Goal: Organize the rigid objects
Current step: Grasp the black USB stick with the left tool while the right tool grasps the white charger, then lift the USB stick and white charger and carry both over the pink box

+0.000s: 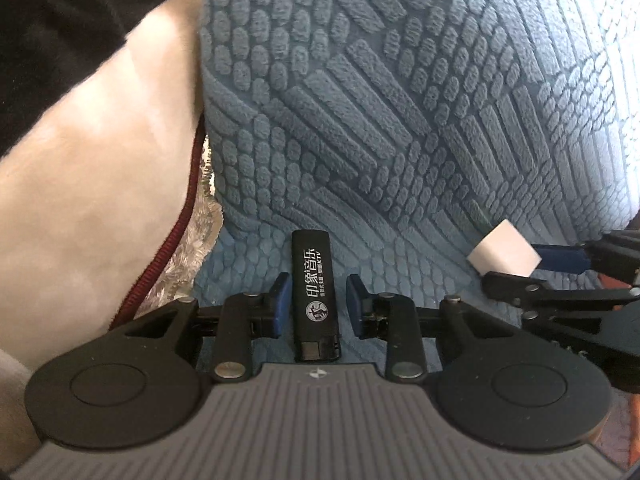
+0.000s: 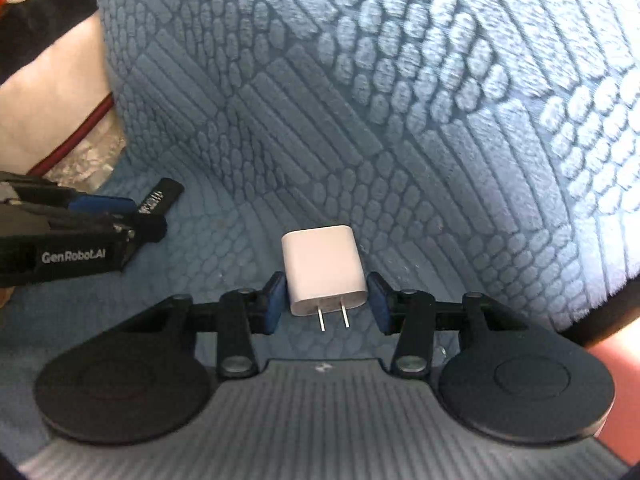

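Note:
A black lighter (image 1: 315, 295) with white print lies on the blue textured cushion cover (image 1: 400, 120), between the fingers of my left gripper (image 1: 318, 300). The blue pads stand a little apart from its sides, so the gripper is open. A white plug charger (image 2: 323, 271) with two prongs toward the camera sits between the pads of my right gripper (image 2: 325, 300), which touch both its sides. The charger (image 1: 505, 253) and the right gripper (image 1: 560, 276) also show at the right of the left wrist view. The lighter (image 2: 159, 199) and left gripper (image 2: 100, 220) show at the left of the right wrist view.
A beige cushion (image 1: 92, 184) with dark red piping and a lace edge lies at the left. Black fabric (image 1: 52, 12) is at the top left. An orange-red surface (image 2: 616, 360) shows at the lower right.

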`<act>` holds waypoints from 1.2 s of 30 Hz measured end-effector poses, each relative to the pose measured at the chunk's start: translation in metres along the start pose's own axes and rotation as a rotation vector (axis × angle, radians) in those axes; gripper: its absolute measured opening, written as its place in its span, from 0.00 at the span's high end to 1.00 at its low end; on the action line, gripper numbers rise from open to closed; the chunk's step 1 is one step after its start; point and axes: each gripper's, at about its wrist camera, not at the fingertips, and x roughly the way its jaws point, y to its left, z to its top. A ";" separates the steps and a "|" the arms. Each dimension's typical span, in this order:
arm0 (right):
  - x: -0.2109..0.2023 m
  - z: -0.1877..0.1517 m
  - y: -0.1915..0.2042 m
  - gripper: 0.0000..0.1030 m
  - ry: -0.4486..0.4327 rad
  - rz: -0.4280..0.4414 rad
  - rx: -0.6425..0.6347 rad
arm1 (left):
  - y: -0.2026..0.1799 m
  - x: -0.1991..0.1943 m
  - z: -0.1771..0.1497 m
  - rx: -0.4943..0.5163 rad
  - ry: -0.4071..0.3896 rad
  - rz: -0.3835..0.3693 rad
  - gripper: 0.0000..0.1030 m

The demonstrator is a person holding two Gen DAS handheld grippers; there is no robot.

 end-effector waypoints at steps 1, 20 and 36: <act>-0.001 -0.001 -0.002 0.54 0.001 0.000 0.005 | -0.002 0.000 0.000 0.010 0.003 0.014 0.73; -0.059 -0.028 -0.024 0.55 -0.002 -0.022 0.033 | -0.011 -0.042 -0.013 -0.071 0.027 -0.101 0.74; -0.099 -0.065 -0.029 0.55 0.107 0.001 0.204 | -0.020 -0.101 -0.057 -0.106 0.033 -0.180 0.74</act>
